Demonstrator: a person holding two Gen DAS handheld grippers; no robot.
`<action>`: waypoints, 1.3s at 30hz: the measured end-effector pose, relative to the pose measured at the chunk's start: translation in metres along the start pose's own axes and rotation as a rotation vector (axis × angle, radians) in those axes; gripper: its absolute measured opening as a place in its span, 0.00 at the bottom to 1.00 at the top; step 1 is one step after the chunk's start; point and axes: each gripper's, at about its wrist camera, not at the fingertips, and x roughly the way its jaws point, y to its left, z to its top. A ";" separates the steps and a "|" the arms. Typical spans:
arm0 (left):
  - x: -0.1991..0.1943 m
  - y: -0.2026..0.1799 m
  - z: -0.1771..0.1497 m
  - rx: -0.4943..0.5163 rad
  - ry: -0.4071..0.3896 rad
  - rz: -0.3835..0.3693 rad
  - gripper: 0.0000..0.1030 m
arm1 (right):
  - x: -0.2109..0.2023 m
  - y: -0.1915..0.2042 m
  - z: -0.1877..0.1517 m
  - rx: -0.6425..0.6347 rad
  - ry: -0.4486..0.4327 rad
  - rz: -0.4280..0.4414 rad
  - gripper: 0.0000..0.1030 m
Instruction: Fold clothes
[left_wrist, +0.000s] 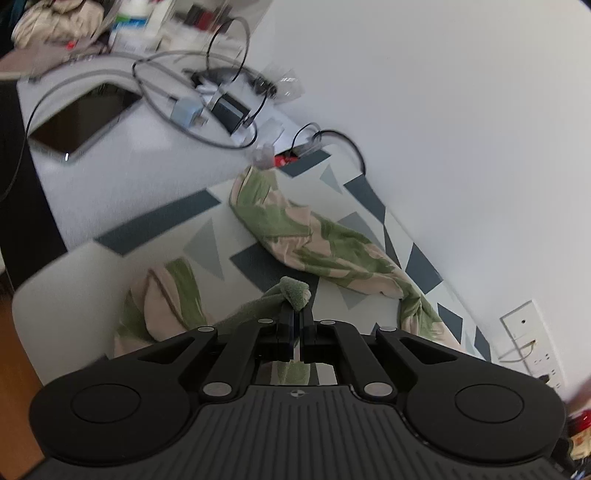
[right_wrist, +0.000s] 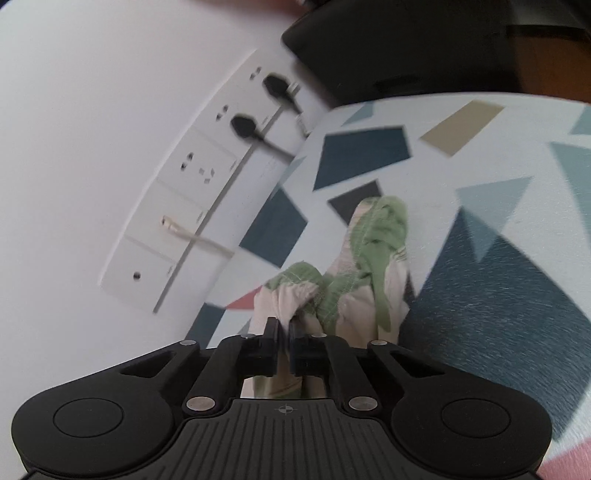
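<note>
A green and beige patterned garment lies crumpled across a white cloth with dark geometric shapes. My left gripper is shut on a green corner of the garment, which pokes up between its fingers. In the right wrist view my right gripper is shut on a beige and green edge of the same garment, which stretches away over the patterned cloth. Both held parts are lifted off the surface.
A tablet, cables, chargers and small clutter lie on the table's far side. A white wall runs along the right. Wall sockets with black plugs sit by the table's edge. A dark chair stands beyond.
</note>
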 end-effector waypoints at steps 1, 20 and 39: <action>0.001 0.002 0.000 -0.013 0.011 -0.001 0.03 | -0.010 0.002 -0.001 0.010 -0.020 0.009 0.04; -0.040 -0.024 0.057 0.012 -0.155 -0.193 0.02 | -0.172 -0.058 0.006 0.210 -0.263 -0.109 0.02; -0.163 0.045 0.009 0.109 -0.275 -0.367 0.02 | -0.365 -0.133 -0.022 0.380 -0.423 -0.060 0.02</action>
